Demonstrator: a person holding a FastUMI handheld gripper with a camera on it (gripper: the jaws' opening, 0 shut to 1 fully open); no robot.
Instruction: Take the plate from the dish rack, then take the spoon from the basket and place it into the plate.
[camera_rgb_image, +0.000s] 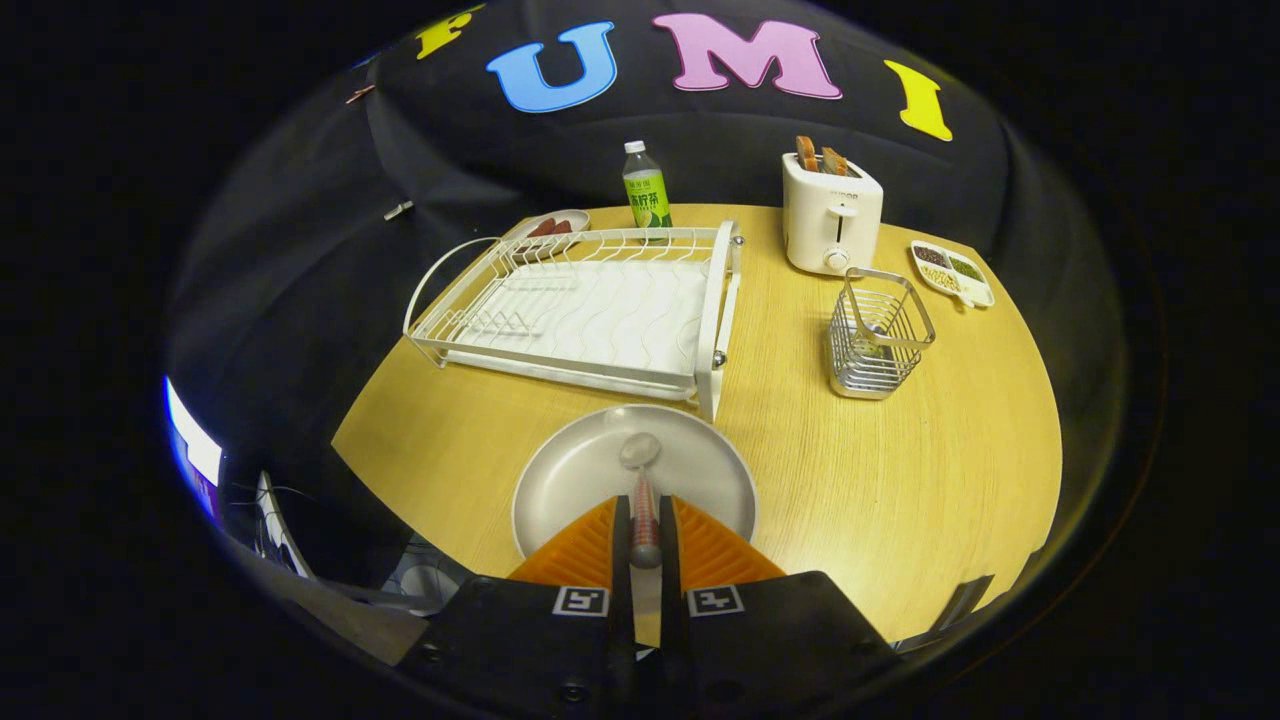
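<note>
I see the spoon (643, 490) pinched by its handle between my gripper's (645, 520) two orange fingers (590, 545), which are closed almost together on it, each pressing a side. Its bowl sticks out just ahead of the fingertips, over the middle of the plate (560, 480); I cannot tell whether it touches the plate. The plate sits on the table (900, 480), just in front of the rack's (590, 310) near corner. The wire basket (878, 335) stands to the right of the rack, well apart from the plate. Beyond it are a toaster (830, 215) with bread in its slots and a small divided dish (952, 272). A bottle (646, 187) stands behind the rack.
</note>
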